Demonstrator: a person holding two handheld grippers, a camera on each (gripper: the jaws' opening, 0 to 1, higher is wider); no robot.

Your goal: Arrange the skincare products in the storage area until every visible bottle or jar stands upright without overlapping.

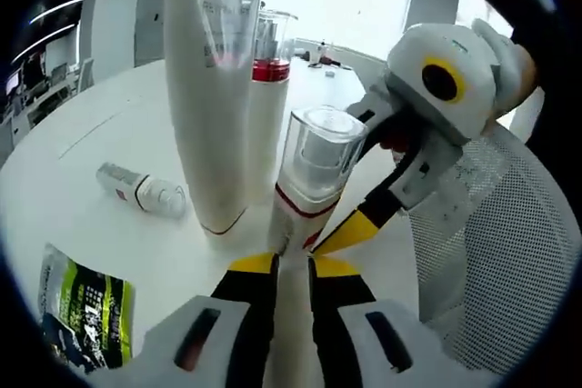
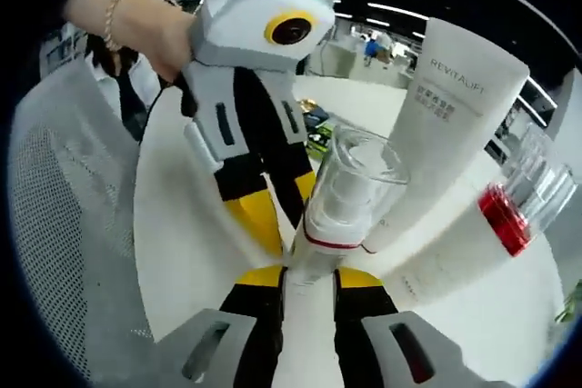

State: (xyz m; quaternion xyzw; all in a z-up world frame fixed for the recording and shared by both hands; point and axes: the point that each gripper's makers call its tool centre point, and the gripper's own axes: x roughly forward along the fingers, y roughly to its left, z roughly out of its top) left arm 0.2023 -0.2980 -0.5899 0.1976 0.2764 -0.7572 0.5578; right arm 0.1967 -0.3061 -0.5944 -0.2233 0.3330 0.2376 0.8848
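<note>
The clear-capped bottle (image 1: 314, 179) stands upright on the white round table (image 1: 82, 143), just in front of two taller containers, and both tools are on it at once: the left gripper (image 1: 291, 265) is clamped on its lower body, and the right gripper (image 2: 307, 277) is clamped on the same lower body from the opposite side. Its body is white, smooth and cylindrical, with a thin red band below a transparent, thick-walled cap. Behind it, the large white tube (image 1: 214, 88) stands on its cap end; it is matte, flattens toward the top and carries grey lettering. Beside the tube, the red-collared bottle (image 1: 268, 79) stands upright, slim and white under a clear cap. As a judgement, three products are in the required upright state but sit close together, so spacing may need checking. The small clear vial (image 1: 141, 190) lies on its side, well apart to the left, and remains to be stood up. A glossy green-and-black sachet (image 1: 82, 311) lies flat near the table edge. A white mesh chair (image 1: 509, 252) stands beside the table.
</note>
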